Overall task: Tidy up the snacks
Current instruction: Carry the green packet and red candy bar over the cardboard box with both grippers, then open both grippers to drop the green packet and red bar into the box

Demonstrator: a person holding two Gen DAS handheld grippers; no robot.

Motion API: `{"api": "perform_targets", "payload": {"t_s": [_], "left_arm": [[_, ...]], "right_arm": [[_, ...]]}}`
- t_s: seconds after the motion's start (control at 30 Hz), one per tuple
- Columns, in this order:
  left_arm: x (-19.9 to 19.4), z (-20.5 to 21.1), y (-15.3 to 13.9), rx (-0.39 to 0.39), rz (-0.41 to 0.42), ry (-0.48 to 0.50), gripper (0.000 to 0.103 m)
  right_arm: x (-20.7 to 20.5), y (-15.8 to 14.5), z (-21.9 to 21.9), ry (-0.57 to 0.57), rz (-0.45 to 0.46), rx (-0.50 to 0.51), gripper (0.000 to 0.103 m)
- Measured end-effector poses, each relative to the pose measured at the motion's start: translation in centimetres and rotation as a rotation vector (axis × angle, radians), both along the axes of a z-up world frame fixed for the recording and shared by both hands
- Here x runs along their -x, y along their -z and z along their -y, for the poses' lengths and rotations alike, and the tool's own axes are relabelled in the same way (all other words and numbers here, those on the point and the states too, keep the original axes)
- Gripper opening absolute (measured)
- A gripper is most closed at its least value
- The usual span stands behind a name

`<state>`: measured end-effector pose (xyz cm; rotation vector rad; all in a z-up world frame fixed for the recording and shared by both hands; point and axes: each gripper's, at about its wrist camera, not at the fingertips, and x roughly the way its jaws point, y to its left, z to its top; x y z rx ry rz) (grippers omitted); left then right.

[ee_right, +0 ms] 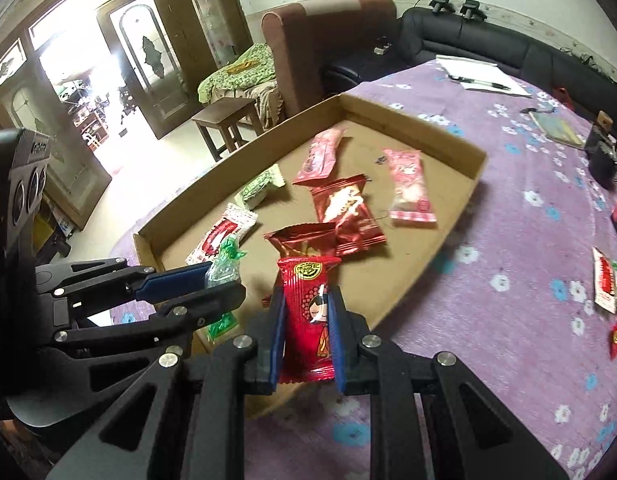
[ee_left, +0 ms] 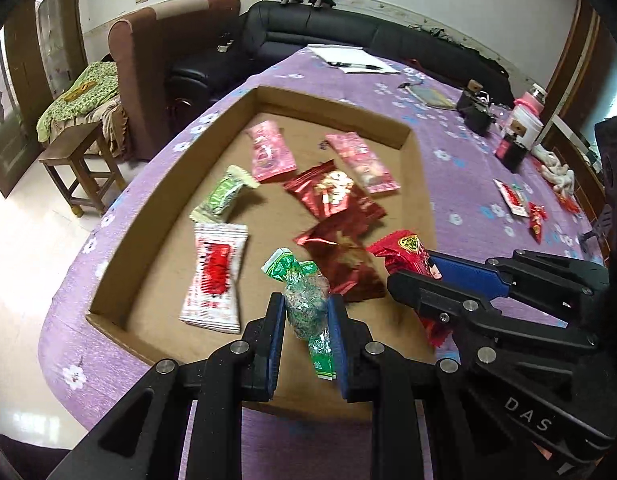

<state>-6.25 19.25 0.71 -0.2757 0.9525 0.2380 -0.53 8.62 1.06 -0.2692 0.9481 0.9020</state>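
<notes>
A shallow cardboard tray (ee_left: pixel 160 196) (ee_right: pixel 440 236) sits on the purple tablecloth and holds several snack packets: pink, dark red, green and white-red ones. My left gripper (ee_left: pixel 306 312) is shut on a green-wrapped candy (ee_left: pixel 304 304) and holds it above the tray's near end. My right gripper (ee_right: pixel 306 312) is shut on a red packet with a cartoon figure (ee_right: pixel 308 308), above the tray's near edge. The right gripper also shows in the left wrist view (ee_left: pixel 424 276), just right of the left one. The left gripper shows in the right wrist view (ee_right: pixel 224 280).
Loose red and white-red packets (ee_left: pixel 512 198) (ee_right: pixel 606 284) lie on the cloth right of the tray. Black boxes, a white jar (ee_left: pixel 526 124), papers with a pen (ee_left: pixel 354 60) sit farther back. A black sofa, brown armchair and wooden stool (ee_left: pixel 76 160) stand beyond the table.
</notes>
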Motion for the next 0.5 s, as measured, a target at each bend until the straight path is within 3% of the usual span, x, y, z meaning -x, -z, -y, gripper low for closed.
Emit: {"api": "perform_targets", "payload": {"t_s": [0.5], "left_arm": [[-1.4,-0.8,1.6,-0.042,-0.058,-0.03,0.023]], "right_arm": [[-0.9,1.6,-0.5,0.004,-0.053,0.001,0.02]]}}
